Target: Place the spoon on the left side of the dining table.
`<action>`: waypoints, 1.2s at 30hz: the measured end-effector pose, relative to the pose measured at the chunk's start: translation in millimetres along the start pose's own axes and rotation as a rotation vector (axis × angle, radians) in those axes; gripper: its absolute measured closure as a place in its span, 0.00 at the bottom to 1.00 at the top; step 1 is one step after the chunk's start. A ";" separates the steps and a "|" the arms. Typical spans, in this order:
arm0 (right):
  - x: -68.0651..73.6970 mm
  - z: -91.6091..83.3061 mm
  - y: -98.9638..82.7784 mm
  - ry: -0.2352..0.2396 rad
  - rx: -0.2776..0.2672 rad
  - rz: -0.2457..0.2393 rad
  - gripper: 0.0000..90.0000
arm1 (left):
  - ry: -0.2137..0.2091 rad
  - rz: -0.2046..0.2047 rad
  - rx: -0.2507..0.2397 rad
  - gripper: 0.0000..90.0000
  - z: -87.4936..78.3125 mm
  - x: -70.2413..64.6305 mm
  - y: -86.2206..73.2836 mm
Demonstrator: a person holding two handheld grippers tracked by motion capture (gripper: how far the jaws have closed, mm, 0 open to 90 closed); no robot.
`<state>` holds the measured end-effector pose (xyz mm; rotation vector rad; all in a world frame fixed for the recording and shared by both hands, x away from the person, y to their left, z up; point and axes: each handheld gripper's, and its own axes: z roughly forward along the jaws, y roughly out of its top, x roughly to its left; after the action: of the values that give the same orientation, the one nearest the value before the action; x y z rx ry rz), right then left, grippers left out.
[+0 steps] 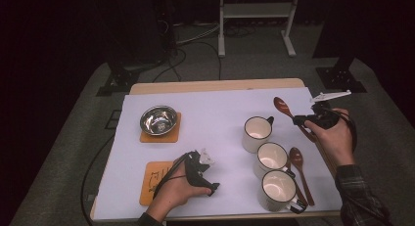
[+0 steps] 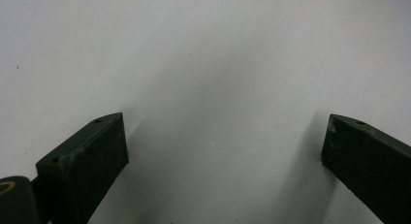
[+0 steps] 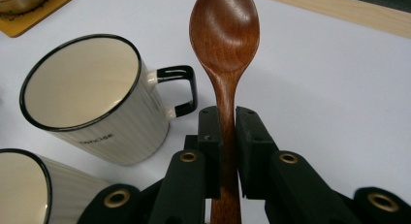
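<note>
The right hand-held gripper [image 3: 228,136] was clamped on the handle of a wooden spoon [image 3: 225,35], held just right of the far mug [image 3: 92,98], bowl pointing away. To seat it well, it should be tilted bowl-down over that mug's rim. The left hand-held gripper [image 2: 223,151] gaped empty over the desk [image 2: 203,49].

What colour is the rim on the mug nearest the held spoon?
Black, on a cream mug; clearest in the right gripper view.
</note>
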<state>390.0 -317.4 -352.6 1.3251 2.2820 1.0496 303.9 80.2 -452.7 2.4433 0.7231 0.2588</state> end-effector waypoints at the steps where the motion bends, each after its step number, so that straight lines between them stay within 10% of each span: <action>1: 0.9 0.1 1.7 0.003 -0.005 -0.006 0.90 | 0.000 0.000 0.000 0.01 0.0 0.0 0.0; 36: 32.9 27.0 46.5 0.065 0.003 -0.078 0.90 | -0.001 0.001 0.010 0.01 0.2 0.2 1.4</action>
<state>417.1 -263.5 -334.5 1.2092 2.3625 1.0793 304.7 79.2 -452.1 2.4530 0.7243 0.2557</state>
